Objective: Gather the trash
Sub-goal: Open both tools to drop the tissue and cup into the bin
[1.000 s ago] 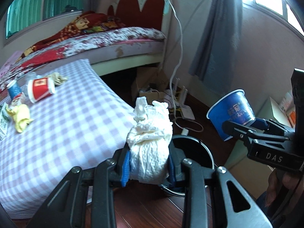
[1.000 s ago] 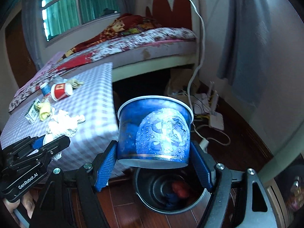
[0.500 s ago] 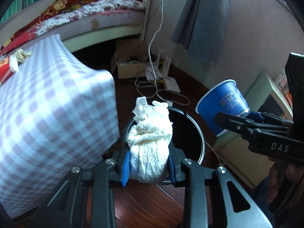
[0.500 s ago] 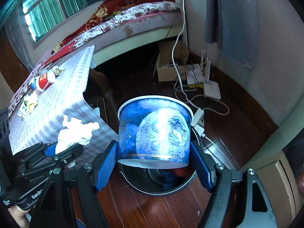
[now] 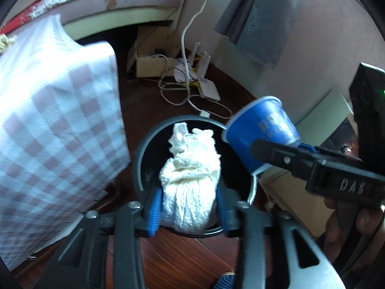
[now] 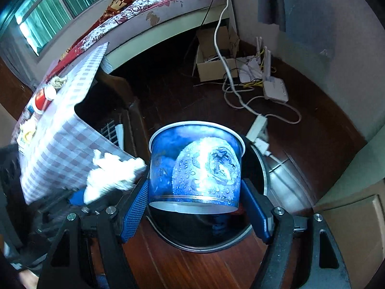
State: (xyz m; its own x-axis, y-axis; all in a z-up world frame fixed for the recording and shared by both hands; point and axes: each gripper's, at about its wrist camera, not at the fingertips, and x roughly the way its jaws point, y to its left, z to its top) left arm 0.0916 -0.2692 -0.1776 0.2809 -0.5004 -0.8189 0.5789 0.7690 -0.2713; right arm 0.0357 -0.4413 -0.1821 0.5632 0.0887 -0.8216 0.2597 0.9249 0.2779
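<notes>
While the crumpled white tissue wad (image 5: 190,180) sits low in the centre of the left wrist view, directly over the mouth of the round black trash bin (image 5: 144,149), the left gripper (image 5: 189,208) frames it with its jaws, which have just been opening. The wad is still between the blue pads; the left one lies against it, and a narrow gap seems to show on the right side, so the pads no longer squeeze it. In the right wrist view the same wad appears as a bright white lump at the left middle.

To its right, the blue paper cup (image 6: 196,166) is pinched across its body by the right gripper (image 6: 195,207), the blue pads pressing both sides. The cup lies tilted with its rim away from the camera, over the bin's dark opening at the lower centre of that frame. A hand (image 5: 349,219) holding this gripper shows at the right edge of the left wrist view.

Around the bin lies dark wooden floor (image 6: 173,269). A bench covered in a purple-and-white checked cloth (image 5: 55,120) fills the left side, with a red cup (image 6: 41,98) and small scraps on top at the far left. A cardboard box (image 6: 211,65), white cables and a white router (image 6: 275,91) sit by the wall in the upper right, and a bed (image 6: 154,7) runs across the top.
</notes>
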